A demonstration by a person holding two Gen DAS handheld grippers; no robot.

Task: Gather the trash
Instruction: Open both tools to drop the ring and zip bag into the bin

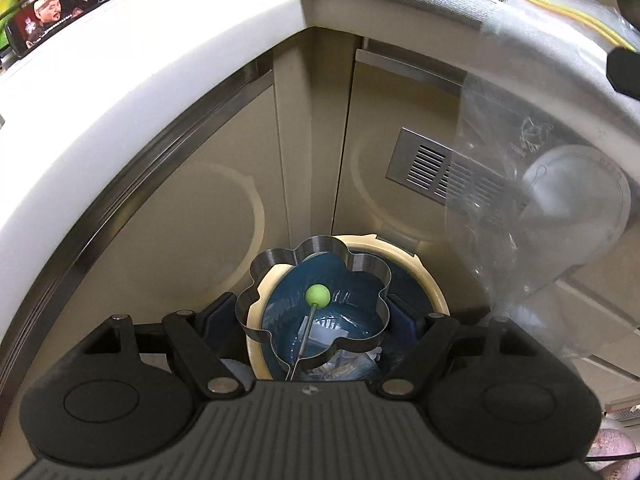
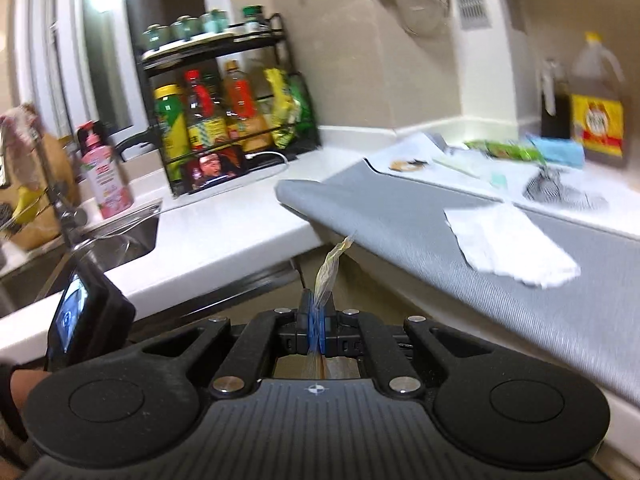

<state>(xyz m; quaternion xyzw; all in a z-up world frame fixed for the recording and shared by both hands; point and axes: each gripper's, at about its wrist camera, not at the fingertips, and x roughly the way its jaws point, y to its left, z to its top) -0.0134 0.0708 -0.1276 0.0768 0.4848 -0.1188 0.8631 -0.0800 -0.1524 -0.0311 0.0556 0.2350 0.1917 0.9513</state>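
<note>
Over the bin [image 1: 434,286], near the cabinet corner, the left gripper [image 1: 312,320] pointed steeply down, jaws spread wide around a flower-shaped metal ring [image 1: 256,300]; a loose hold could have dropped it askew onto the rim. The right gripper [image 2: 316,320], jaws pressed together, pinched a clear wrapper [image 2: 330,268] below the table [image 2: 224,236]; the thin film could have slipped free.

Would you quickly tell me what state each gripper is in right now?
Left gripper: closed on the flower-shaped metal ring.
Right gripper: closed on a clear plastic wrapper.
</note>
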